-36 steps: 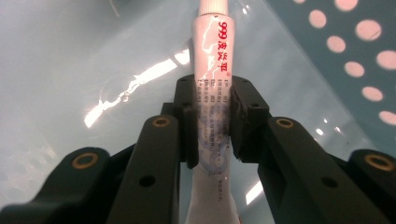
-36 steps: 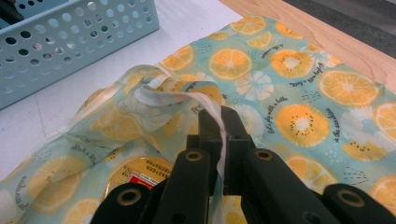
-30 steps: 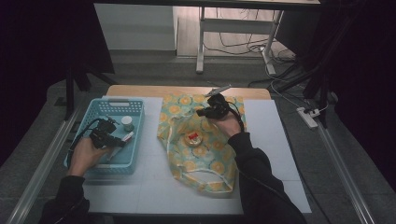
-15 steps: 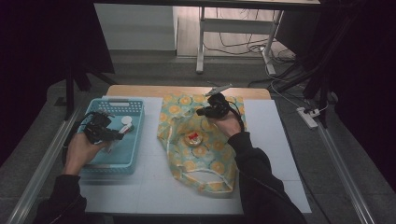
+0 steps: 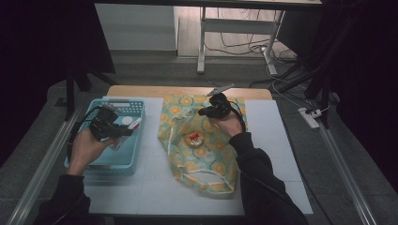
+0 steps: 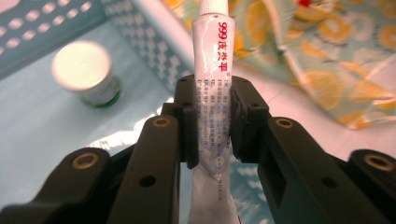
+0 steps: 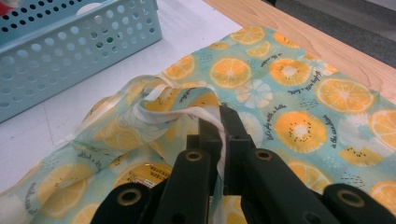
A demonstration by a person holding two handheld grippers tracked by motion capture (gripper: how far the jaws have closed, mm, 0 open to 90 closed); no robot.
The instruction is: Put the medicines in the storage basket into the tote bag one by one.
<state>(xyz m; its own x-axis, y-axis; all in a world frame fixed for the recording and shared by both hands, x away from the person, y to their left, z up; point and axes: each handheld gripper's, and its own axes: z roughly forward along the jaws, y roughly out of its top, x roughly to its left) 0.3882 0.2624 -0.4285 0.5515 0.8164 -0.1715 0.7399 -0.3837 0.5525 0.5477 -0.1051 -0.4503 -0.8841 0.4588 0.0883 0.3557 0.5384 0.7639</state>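
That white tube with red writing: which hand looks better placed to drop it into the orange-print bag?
Left, probably. The left hand-held gripper already clamps the tube above the blue basket, while the right hand-held gripper is pinching the bag rim, holding it open.

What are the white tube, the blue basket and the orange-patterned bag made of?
The tube looks like thin glossy plastic or foil laminate, creased and shiny. The basket seems moulded plastic, rigid with punched holes. The bag appears thin matte printed fabric that folds softly.
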